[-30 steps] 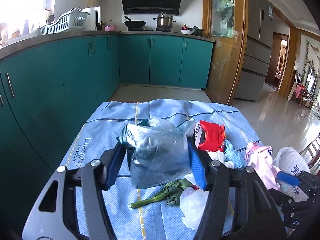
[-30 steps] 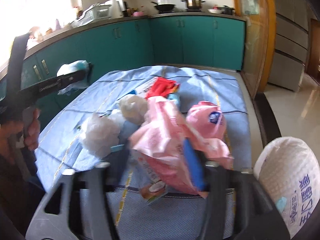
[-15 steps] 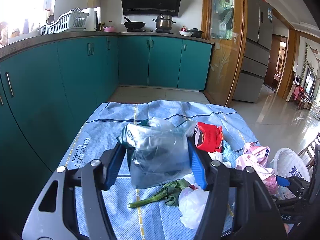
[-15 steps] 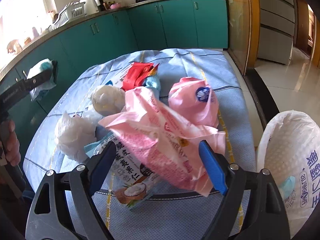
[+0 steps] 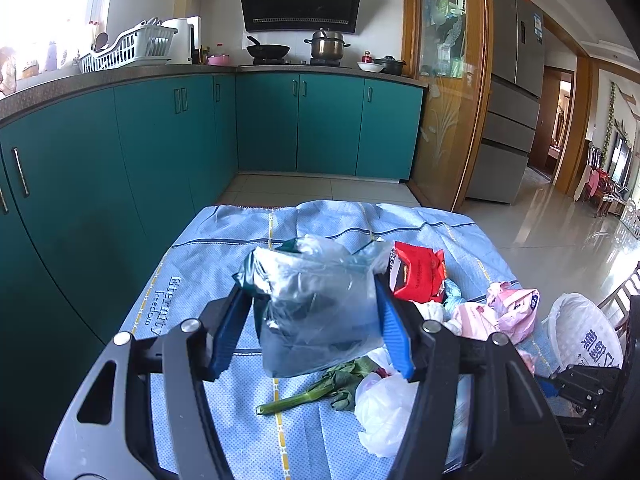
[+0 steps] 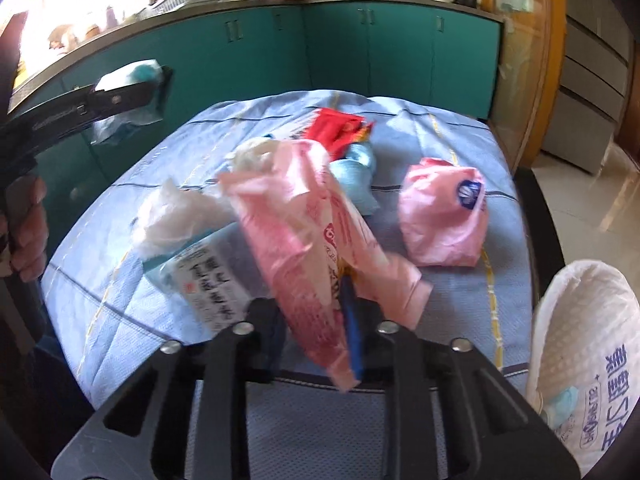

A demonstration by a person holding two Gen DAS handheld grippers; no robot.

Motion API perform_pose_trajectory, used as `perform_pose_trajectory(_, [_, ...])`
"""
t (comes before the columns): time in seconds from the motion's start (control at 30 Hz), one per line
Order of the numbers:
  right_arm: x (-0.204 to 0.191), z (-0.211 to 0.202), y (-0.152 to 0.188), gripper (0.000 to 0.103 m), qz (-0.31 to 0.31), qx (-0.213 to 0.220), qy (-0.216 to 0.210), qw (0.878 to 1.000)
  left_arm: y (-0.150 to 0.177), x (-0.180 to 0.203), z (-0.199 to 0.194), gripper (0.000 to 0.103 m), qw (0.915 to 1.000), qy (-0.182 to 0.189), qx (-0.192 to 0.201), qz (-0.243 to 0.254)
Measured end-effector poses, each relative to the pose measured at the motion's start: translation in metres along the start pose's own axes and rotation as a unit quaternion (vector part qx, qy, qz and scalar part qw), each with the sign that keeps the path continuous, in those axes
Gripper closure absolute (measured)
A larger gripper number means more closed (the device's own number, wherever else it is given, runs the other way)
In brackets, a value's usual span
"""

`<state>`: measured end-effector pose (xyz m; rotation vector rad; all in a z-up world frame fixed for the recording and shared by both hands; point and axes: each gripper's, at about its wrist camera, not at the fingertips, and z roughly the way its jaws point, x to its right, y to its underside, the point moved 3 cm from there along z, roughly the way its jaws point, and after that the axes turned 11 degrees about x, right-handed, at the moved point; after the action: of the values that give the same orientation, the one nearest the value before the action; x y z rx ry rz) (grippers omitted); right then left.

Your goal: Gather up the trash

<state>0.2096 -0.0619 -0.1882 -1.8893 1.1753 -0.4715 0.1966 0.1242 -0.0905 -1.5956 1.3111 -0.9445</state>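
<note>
My left gripper (image 5: pixel 310 336) is shut on a clear grey plastic bag (image 5: pixel 316 304) and holds it above the blue tablecloth (image 5: pixel 224 248). The right wrist view shows the same gripper and its bag (image 6: pixel 132 76) at the left, in a person's hand. My right gripper (image 6: pixel 316 320) is shut on a pink plastic bag (image 6: pixel 296 216), squeezed narrow between the blue pads. Loose on the cloth lie a second pink bag (image 6: pixel 444 212), a red packet (image 6: pixel 340 128), a white plastic bag (image 6: pixel 172 212), a printed carton (image 6: pixel 208 276) and a green vegetable stem (image 5: pixel 312 388).
A large white bag with blue print (image 6: pixel 580 352) stands off the table's right edge. Teal cabinets (image 5: pixel 160 152) run along the left and back, with tiled floor (image 5: pixel 320 188) between them and the table. A crumpled blue bag (image 6: pixel 356 176) lies by the red packet.
My right gripper's jaws stood wide around the pink bag and have now closed on it, pinching it narrow, after sinking a little. The left gripper and its bag have not moved.
</note>
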Motion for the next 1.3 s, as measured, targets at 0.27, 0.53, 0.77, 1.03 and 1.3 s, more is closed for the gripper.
perform_pose_trajectory(0.27, [-0.004, -0.012, -0.004, 0.085, -0.008, 0.013, -0.019, 1.0, 0.002, -0.001, -0.001, 0.041, 1.0, 0.0, -0.001, -0.002])
perform_pose_trajectory(0.53, [0.008, -0.036, -0.012, 0.085, 0.007, 0.041, -0.025, 0.999, 0.002, -0.001, -0.001, 0.041, 1.0, -0.001, 0.0, -0.002])
perform_pose_trajectory(0.77, [0.013, -0.048, -0.014, 0.085, 0.013, 0.056, -0.04, 0.998, 0.002, 0.0, -0.001, 0.041, 1.0, 0.0, 0.0, -0.001])
perform_pose_trajectory(1.03, [0.019, -0.045, -0.012, 0.085, 0.013, 0.04, -0.036, 0.998, 0.001, 0.002, -0.001, 0.041, 1.0, 0.001, -0.001, 0.0])
perform_pose_trajectory(1.3, [0.012, -0.046, -0.012, 0.085, 0.002, 0.043, -0.04, 0.998, 0.001, 0.003, -0.002, 0.041, 1.0, 0.0, 0.001, 0.0])
